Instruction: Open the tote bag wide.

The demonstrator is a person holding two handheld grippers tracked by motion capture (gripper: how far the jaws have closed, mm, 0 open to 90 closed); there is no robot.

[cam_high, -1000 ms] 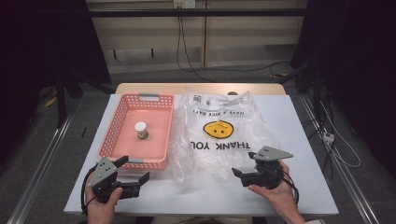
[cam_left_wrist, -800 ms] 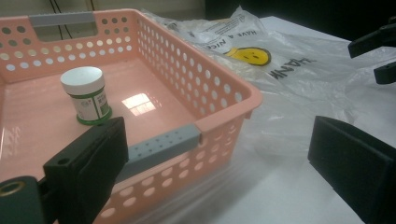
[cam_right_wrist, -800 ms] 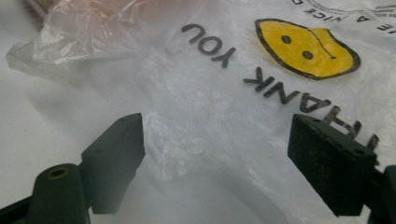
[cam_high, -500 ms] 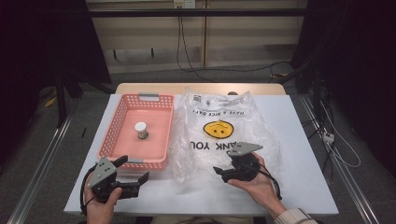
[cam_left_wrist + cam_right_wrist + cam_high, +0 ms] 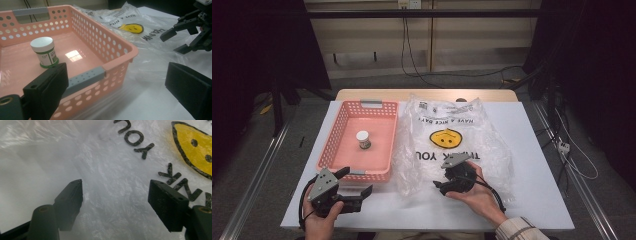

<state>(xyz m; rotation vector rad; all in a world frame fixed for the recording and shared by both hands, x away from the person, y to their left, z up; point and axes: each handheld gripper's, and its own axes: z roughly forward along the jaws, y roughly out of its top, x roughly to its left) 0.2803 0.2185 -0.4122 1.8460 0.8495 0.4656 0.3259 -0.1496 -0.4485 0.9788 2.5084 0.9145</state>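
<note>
R gripper (image 5: pixel 443 186), jaws apart but just been closing w/ nothing pinched yet, should drop onto plastic bag (image 5: pixel 452 145) & nip one film layer; L gripper (image 5: pixel 357 197) jaws apart, idle.

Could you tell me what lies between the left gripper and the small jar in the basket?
In the left gripper view, only the basket's near wall and bare basket floor separate the left gripper from the jar.

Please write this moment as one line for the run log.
right gripper: jaws open, just been closing, over plastic bag, nothing gripped | left gripper: open, idle near basket | jar: upright in basket
</note>
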